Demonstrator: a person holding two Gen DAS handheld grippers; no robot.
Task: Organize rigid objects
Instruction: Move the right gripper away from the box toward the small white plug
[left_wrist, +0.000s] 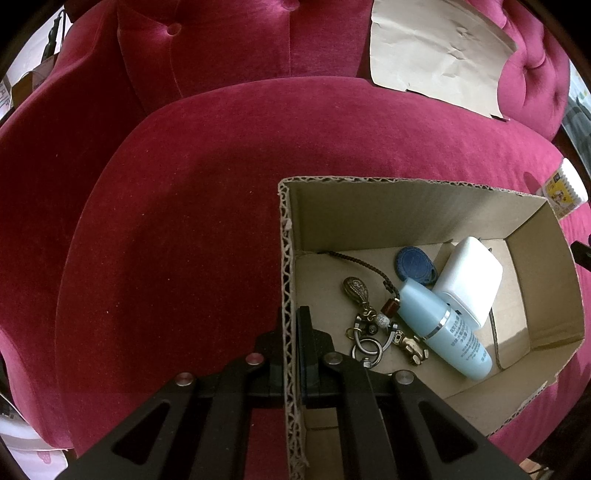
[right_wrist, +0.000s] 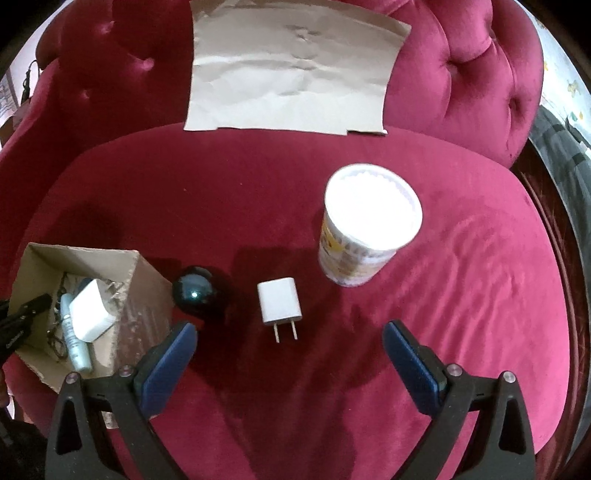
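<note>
— On a crimson velvet armchair seat (left_wrist: 177, 221), from the left wrist camera: what does the left gripper (left_wrist: 291, 354) have?

— Its jaws are clenched on the corrugated wall of an open cardboard box (left_wrist: 286, 258), one finger outside, one inside. In the box lie a smooth pale-blue bottle (left_wrist: 439, 325) with a silver band, a rounded white power adapter (left_wrist: 469, 280) partly over it, a blue oval fob (left_wrist: 413, 266), and a bunch of brass charms and key rings (left_wrist: 373, 325) on a braided cord.

— Anything cut off?

— A printed tub (left_wrist: 565, 188) is clipped by the lens edge at right; creased brown paper (left_wrist: 436, 51) leans on the tufted backrest.

— And on the seat in the right wrist view?

— The right gripper (right_wrist: 290, 341) stands released, blue pads wide apart, nothing between them. Just ahead lies a small white two-prong charger (right_wrist: 279, 304) flat on the velvet. Beside it sits a glossy dark ball (right_wrist: 195, 291), near the box; the white-lidded tub stands upright farther right. The box contents are dim and hard to sort here.
</note>
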